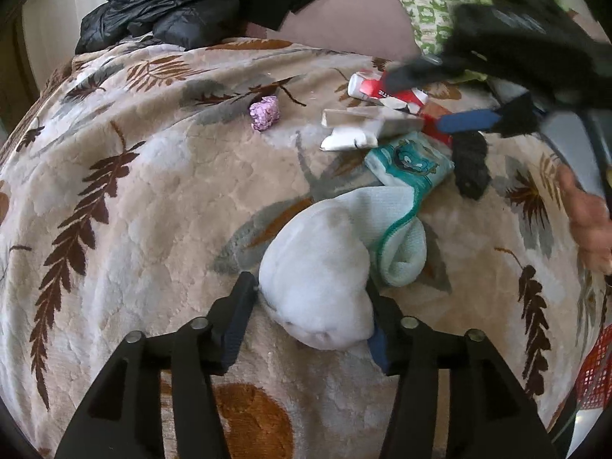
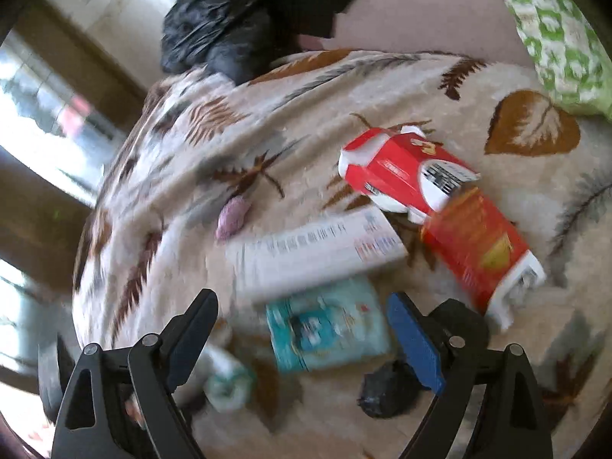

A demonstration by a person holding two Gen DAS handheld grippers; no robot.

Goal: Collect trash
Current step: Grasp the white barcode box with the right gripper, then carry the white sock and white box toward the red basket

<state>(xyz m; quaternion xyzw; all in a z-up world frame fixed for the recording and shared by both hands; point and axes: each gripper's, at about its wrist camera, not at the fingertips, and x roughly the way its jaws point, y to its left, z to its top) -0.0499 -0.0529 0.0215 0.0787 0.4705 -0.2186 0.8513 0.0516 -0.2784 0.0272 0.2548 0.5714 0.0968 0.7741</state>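
Note:
In the left wrist view my left gripper (image 1: 311, 298) has its jaws around the toe of a white sock (image 1: 321, 267) lying on the leaf-patterned blanket (image 1: 134, 199). Beyond it lie a teal wipes pack (image 1: 411, 162), a white box (image 1: 367, 124), a red-and-white box (image 1: 397, 93), a pink crumpled wad (image 1: 264, 113) and a black crumpled piece (image 1: 472, 168). My right gripper (image 2: 302, 329) is open and empty, hovering over the teal pack (image 2: 329, 331). Ahead of it are the white box (image 2: 317, 252), two red boxes (image 2: 405, 172) (image 2: 482, 248) and the black piece (image 2: 386, 392).
A black puffer jacket (image 1: 160, 11) lies at the blanket's far edge. A green-patterned pillow (image 2: 558, 34) sits at the far right. A second pale sock with a teal cuff (image 1: 401, 237) lies beside the white one. A red mesh item (image 1: 596, 371) is at the right edge.

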